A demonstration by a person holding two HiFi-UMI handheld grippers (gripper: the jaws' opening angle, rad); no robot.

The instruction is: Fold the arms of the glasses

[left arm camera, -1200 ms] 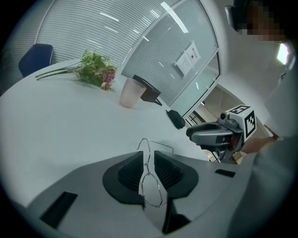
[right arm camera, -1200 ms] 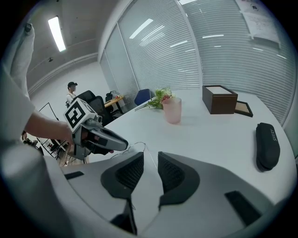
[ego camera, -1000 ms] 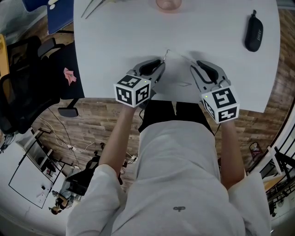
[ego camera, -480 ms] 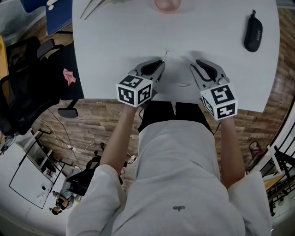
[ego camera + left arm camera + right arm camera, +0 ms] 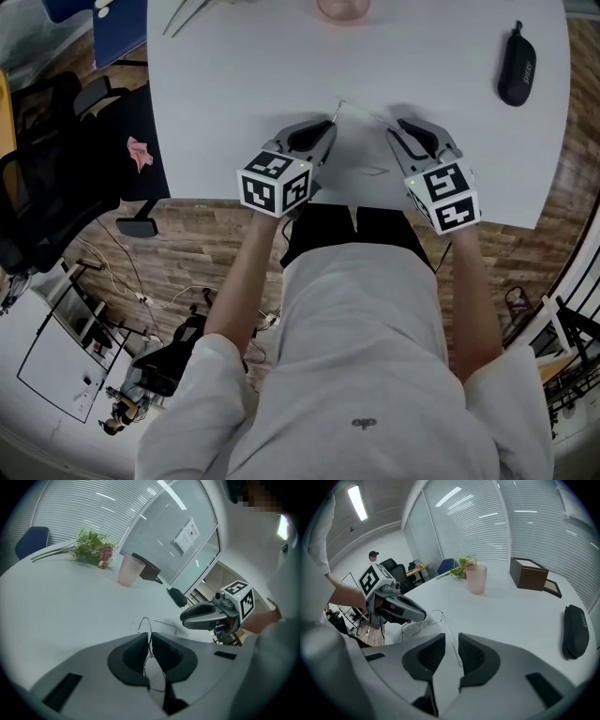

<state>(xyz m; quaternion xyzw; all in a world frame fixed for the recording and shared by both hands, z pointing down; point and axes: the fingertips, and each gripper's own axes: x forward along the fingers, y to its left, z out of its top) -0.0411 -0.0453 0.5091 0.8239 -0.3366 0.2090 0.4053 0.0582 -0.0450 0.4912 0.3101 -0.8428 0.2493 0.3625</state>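
Wire-rimmed glasses lie on the white table, their frame pinched in my left gripper. The right gripper, jaws apart but just closing, straddles one open arm. I judge the first fold is starting: next, catch that arm and swing it gently inward.

Head view: looks steeply down from above and behind the left gripper. Gripper views: mounted close behind their own jaws, facing each other. All three share the glasses at its tips.
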